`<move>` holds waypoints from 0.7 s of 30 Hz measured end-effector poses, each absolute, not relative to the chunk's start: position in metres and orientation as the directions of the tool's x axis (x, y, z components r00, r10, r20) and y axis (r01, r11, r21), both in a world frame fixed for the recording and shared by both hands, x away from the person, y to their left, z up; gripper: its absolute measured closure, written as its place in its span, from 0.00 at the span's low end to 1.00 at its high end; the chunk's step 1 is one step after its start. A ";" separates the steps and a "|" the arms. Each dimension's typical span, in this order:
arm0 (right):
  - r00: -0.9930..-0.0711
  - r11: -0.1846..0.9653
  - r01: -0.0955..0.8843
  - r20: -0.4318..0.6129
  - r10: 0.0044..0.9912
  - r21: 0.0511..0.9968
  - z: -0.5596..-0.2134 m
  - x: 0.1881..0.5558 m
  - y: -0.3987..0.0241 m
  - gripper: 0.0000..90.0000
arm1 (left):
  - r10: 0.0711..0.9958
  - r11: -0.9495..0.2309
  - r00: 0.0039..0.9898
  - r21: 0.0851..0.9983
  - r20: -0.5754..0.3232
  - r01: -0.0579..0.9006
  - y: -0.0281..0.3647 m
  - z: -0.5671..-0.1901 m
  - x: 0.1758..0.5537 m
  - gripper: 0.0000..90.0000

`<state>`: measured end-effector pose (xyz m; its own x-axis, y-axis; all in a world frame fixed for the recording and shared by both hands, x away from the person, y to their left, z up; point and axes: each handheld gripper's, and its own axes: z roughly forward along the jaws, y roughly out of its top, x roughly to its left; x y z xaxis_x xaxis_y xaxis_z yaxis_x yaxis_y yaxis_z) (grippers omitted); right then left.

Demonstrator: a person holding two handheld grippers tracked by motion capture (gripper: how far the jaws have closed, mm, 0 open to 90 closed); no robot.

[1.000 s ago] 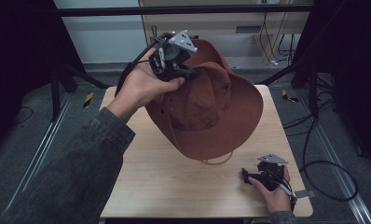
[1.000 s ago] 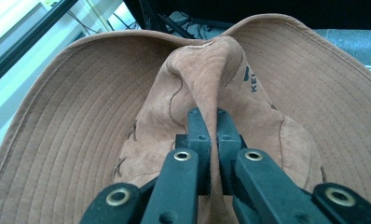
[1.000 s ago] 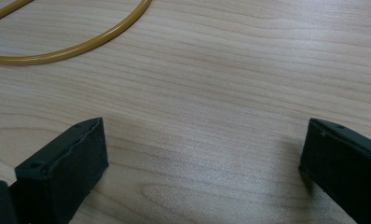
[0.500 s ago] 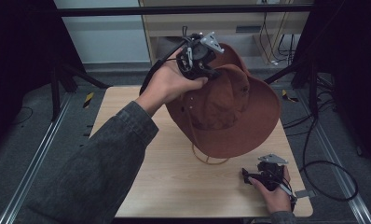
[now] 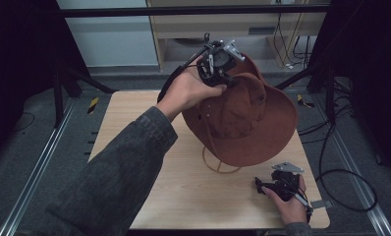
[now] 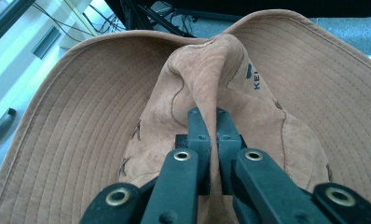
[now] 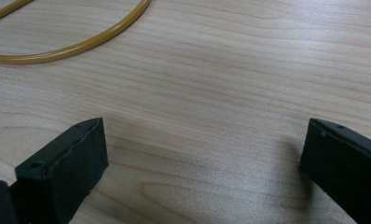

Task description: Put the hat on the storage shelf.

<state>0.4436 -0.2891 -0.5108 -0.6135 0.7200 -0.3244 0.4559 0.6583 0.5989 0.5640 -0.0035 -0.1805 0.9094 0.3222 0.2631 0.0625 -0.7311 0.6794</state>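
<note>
Brown hat [image 6: 127,121] crown – pinched in left tool [image 6: 210,126]

Wooden table [image 5: 183,187] on grey floor [image 5: 31,142], shelving [image 5: 262,24] behind.

Left gripper [image 5: 218,63]: moved from upper centre rightward across the frame.
Hat [image 5: 242,118]: carried right with it, lifted.
Cord [image 5: 218,162]: followed right.
</note>
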 end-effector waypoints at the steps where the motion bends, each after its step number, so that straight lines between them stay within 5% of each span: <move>1: -0.614 0.659 0.456 -0.324 0.720 0.599 -0.511 0.444 -0.289 0.01 | 0.319 -0.738 0.910 0.672 0.263 0.065 -0.005 -0.185 0.565 0.98; 21: -0.615 0.658 0.455 -0.322 0.719 0.600 -0.511 0.443 -0.289 0.01 | 0.334 -0.745 0.919 0.656 0.210 0.121 0.002 -0.218 0.576 0.97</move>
<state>0.4433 -0.2890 -0.5108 -0.6155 0.7194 -0.3220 0.4554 0.6580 0.5997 0.5759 0.0023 -0.2179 0.9189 0.3338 0.2101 0.1207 -0.7451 0.6559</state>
